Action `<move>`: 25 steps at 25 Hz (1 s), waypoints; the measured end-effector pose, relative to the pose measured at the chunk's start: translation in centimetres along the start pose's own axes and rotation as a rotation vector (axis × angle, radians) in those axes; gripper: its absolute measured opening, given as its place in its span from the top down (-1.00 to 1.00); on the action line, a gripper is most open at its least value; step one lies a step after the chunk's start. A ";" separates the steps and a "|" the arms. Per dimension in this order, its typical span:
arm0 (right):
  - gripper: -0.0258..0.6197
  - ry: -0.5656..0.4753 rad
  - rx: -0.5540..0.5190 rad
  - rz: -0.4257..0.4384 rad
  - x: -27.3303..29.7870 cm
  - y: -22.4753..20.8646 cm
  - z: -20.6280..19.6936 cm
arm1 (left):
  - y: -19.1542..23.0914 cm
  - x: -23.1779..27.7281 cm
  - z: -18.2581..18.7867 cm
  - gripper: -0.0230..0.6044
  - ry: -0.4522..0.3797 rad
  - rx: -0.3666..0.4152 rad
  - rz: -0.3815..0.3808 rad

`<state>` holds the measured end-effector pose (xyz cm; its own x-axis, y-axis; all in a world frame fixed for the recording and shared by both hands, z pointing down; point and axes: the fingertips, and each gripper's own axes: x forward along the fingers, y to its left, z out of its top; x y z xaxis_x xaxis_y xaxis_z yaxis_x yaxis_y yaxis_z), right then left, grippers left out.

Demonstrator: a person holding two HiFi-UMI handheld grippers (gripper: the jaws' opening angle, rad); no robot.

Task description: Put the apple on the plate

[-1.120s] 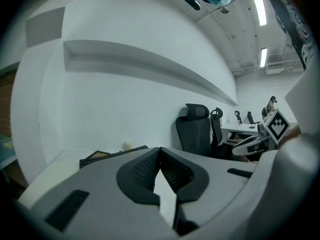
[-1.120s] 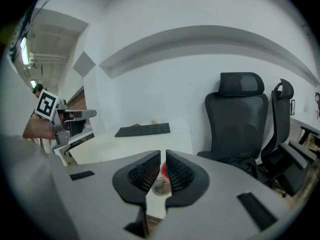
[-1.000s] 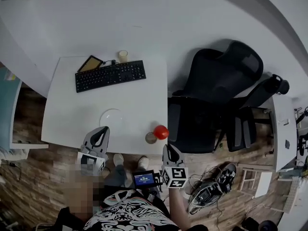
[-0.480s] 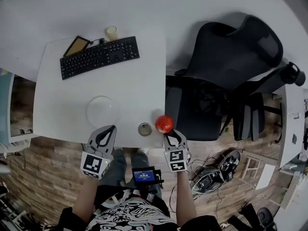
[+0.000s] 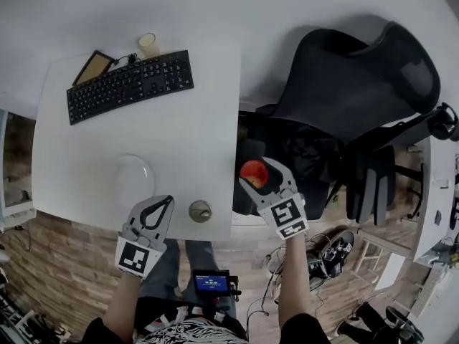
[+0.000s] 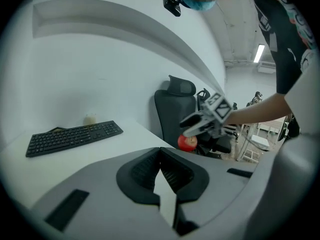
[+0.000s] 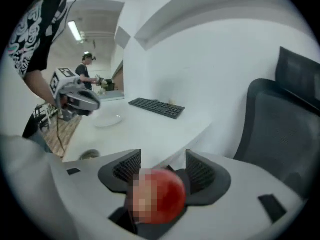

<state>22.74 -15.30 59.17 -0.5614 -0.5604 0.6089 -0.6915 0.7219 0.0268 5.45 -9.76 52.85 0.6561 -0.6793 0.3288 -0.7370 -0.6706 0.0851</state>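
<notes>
**Student:** Where does the red round apple (image 5: 253, 171) sit in the head view?

**Tutor:** Just right of centre, past the right edge of the white rectangular table (image 5: 179, 135) and in front of the black office chair (image 5: 344, 106). It lies between the jaws of the right gripper (image 5: 259, 176), off the tabletop.

**Student:** And the state of that tool?

**Tutor:** Its jaws have just been opening and stand wide apart. In the right gripper view the apple rests low and far back in the throat, behind the ribbed pads (image 7: 199, 170). The pads appear not to press on it, though part of the fruit is blurred, so the contact is hard to judge.

**Student:** The left gripper (image 5: 161, 201)?

**Tutor:** Jaws closed together, tip to tip. It hovers at the lower left, over the table's near edge, beside a small round grey disc (image 5: 200, 211).

**Student:** Where is the white round plate (image 5: 133, 176)?

**Tutor:** On the lower left part of the table, just above the left gripper's tips in the frame and well apart from the apple. A black keyboard (image 5: 129, 84) lies at the upper left, with a small pale cup (image 5: 147, 41) beyond it.
</notes>
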 end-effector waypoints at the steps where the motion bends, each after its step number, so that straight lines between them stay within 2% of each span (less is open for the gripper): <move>1: 0.08 0.030 -0.010 0.027 2.6 -2.2 -0.4 | -0.1 0.4 -0.4 0.88 0.005 -0.021 -0.001; 3: 0.07 0.026 0.058 0.078 6.0 -4.7 -1.6 | -0.4 1.1 -1.3 0.88 0.019 -0.050 0.010; 4: 0.07 -0.040 0.097 0.062 6.1 -5.1 -1.7 | -0.5 1.1 -1.9 0.88 0.033 -0.068 0.019; 7: 0.07 -0.304 0.138 -0.139 3.0 -6.1 -1.1 | -0.5 1.4 -3.2 0.88 0.069 -0.102 0.025; 9: 0.07 -0.396 0.153 -0.240 1.4 -6.4 -1.3 | -0.3 1.8 -3.7 0.88 0.073 -0.113 0.036; 11: 0.07 -0.383 0.178 -0.248 0.7 -6.2 -1.9 | -0.4 2.1 -4.0 0.88 0.091 -0.110 0.038; 14: 0.06 -0.265 0.226 -0.216 0.0 -5.4 -3.2 | -0.9 2.2 -4.6 0.88 0.142 -0.069 0.007; 17: 0.03 -0.173 0.241 -0.215 -0.7 -3.7 -4.5 | -1.4 2.6 -4.2 0.88 0.141 -0.075 -0.007; 20: -0.01 -0.168 0.297 -0.252 -2.1 -2.5 -6.1 | -1.8 3.3 -3.5 0.88 0.112 -0.098 -0.013; 25: -0.02 -0.210 0.502 -0.302 -4.0 -2.8 -8.5 | -1.9 3.4 -4.3 0.88 0.145 -0.084 -0.047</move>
<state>30.75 -11.63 63.39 -0.3496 -0.8148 0.4624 -0.9346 0.2687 -0.2332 8.39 -9.53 57.88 0.6645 -0.5934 0.4542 -0.7208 -0.6695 0.1798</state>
